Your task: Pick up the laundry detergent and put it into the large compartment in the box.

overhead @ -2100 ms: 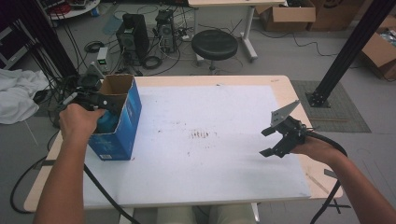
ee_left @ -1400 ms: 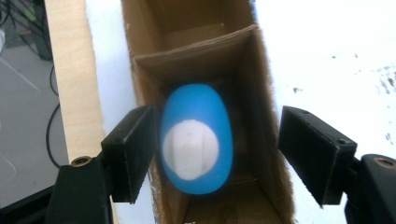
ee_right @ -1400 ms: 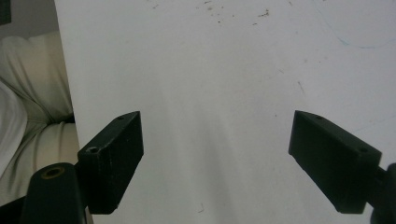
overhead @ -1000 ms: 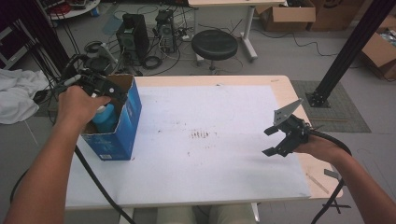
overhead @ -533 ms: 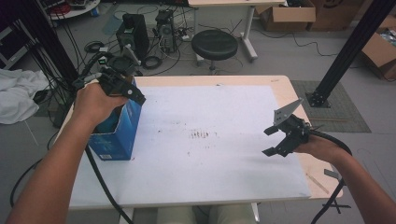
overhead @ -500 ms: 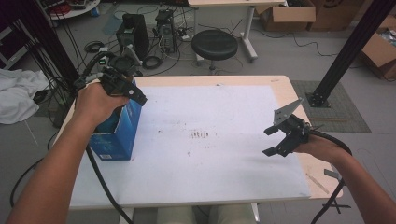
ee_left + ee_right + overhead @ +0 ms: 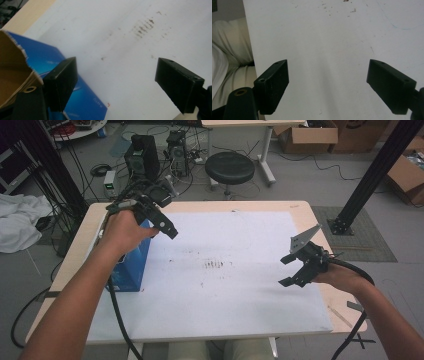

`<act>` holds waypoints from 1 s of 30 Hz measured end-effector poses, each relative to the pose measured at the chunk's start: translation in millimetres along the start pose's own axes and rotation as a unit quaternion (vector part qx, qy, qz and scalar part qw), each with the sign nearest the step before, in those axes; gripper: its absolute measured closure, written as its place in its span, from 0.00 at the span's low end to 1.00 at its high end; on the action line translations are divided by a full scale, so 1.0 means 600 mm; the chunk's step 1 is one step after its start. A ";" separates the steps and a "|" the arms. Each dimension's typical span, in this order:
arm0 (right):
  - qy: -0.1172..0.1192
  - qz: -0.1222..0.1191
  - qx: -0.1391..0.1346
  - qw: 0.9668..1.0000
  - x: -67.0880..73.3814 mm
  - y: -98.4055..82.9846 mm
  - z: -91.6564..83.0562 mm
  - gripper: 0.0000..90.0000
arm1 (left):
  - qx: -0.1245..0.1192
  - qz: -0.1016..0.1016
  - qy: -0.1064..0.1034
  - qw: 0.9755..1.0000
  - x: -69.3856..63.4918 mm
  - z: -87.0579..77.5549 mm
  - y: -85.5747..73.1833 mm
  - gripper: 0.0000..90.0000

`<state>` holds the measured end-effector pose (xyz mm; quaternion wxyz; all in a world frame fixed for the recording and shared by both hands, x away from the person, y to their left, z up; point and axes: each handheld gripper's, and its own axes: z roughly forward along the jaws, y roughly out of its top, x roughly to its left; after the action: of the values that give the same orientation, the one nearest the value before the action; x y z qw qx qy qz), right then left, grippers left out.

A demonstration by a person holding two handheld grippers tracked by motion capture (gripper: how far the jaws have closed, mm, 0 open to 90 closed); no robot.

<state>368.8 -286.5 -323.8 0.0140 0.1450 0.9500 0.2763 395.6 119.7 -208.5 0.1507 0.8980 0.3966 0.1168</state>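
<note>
Item: blue carton (image 7: 131, 265), open-topped, standing upright at the left side of the table (image 7: 240, 206), on the left margin of the white sheet (image 7: 235, 285) that covers most of the tabletop. We note glossy blue printed walls with pale lettering too small to read, a plain brown cardboard inside, and a ragged, torn-looking top flap (image 7: 17, 50) seen from the left gripper view. Whether anything lies inside, we cannot tell.

Left gripper (image 7: 167, 226): held above the carton's upper right corner, pointing out over the sheet. Its jaws have just been opening and now stand wide, with nothing between them; in its own view the left gripper (image 7: 125, 82) frames bare sheet, with the carton wall beside one jaw.

Right gripper (image 7: 292, 270): held low over the right side of the sheet, well apart from the carton, jaws spread wide and empty; in its own view the right gripper (image 7: 332, 85) frames bare sheet.

Step in hand, as we judge it: drawing the left gripper clear of the carton. We would carry it level and high enough that the lower jaw does not catch the flap, since a light, tall box may tip or slide on the smooth sheet. We would keep the trailing cable (image 7: 117, 320) off the box wall and leave the right gripper parked.
</note>
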 end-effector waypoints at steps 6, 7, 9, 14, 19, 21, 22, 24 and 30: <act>0.001 -0.001 0.005 1.000 0.001 0.009 0.004 0.20 | 0.014 0.039 -0.013 0.999 -0.022 0.024 0.022 0.21; 0.000 0.000 0.006 1.000 0.001 0.011 0.004 0.20 | 0.019 0.047 -0.015 0.999 -0.025 0.028 0.025 0.21; -0.001 0.001 0.008 1.000 0.000 0.013 0.004 0.20 | 0.023 0.058 -0.016 0.998 -0.030 0.035 0.030 0.21; -0.003 0.001 0.011 1.000 0.000 0.019 0.003 0.20 | 0.030 0.087 -0.022 0.996 -0.044 0.050 0.041 0.21; -0.002 0.002 0.015 1.000 -0.002 0.023 0.005 0.20 | 0.040 0.112 -0.029 0.992 -0.056 0.066 0.051 0.22; -0.002 0.000 0.016 1.000 -0.004 0.025 0.006 0.20 | 0.044 0.122 -0.034 0.991 -0.061 0.072 0.056 0.22; -0.002 0.001 0.016 1.000 -0.004 0.025 0.006 0.20 | 0.045 0.125 -0.036 0.991 -0.062 0.075 0.058 0.22; -0.002 0.000 0.016 1.000 -0.005 0.026 0.007 0.20 | 0.046 0.133 -0.042 0.989 -0.066 0.080 0.063 0.22; -0.001 0.001 0.015 1.000 -0.009 0.029 0.010 0.20 | 0.048 0.142 -0.049 0.988 -0.073 0.090 0.074 0.22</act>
<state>379.4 -271.1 -320.4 0.0125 0.1466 0.9539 0.2616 414.7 49.3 -246.7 0.1088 0.9558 0.2627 0.0741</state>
